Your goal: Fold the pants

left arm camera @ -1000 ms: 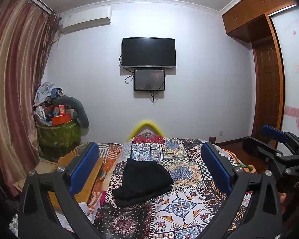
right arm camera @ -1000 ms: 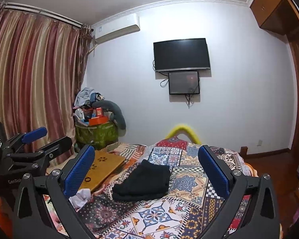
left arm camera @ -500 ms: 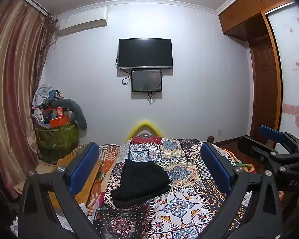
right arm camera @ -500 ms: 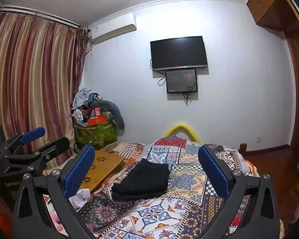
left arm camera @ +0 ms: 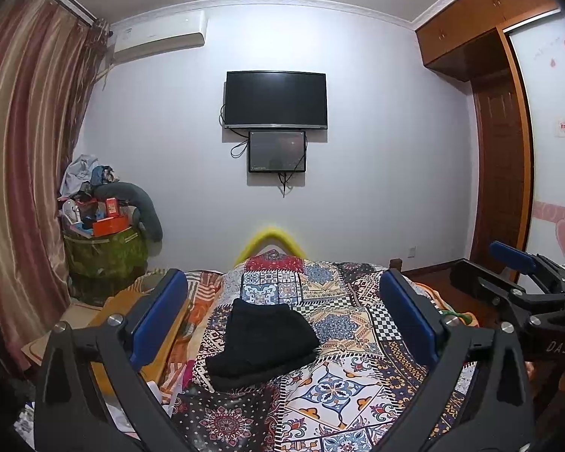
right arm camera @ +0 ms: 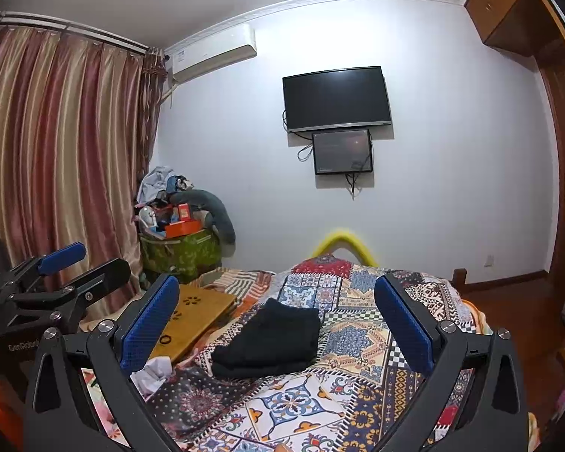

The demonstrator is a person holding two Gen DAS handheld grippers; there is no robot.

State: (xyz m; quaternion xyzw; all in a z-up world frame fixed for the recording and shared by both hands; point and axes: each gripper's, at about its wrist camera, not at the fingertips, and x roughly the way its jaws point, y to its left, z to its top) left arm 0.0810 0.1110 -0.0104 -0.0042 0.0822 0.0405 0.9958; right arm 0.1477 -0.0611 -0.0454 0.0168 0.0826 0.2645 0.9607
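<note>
The black pants (left arm camera: 261,342) lie folded in a compact bundle on the patterned bedspread (left arm camera: 342,373); they also show in the right wrist view (right arm camera: 271,341). My left gripper (left arm camera: 282,293) is open and empty, held well above and back from the pants. My right gripper (right arm camera: 277,297) is open and empty too, at a similar height. Each gripper shows at the edge of the other's view: the right one (left arm camera: 516,278) and the left one (right arm camera: 75,275).
A wooden lap tray (right arm camera: 192,316) lies on the bed's left side with crumpled white paper (right arm camera: 152,373) near it. A cluttered green bin (left arm camera: 101,252) stands by the curtain. A TV (left arm camera: 275,100) hangs on the far wall. A wardrobe (left arm camera: 501,173) stands at the right.
Both grippers have drifted slightly up and back from the bed; the pants lie unmoved. Jaws stay open.
</note>
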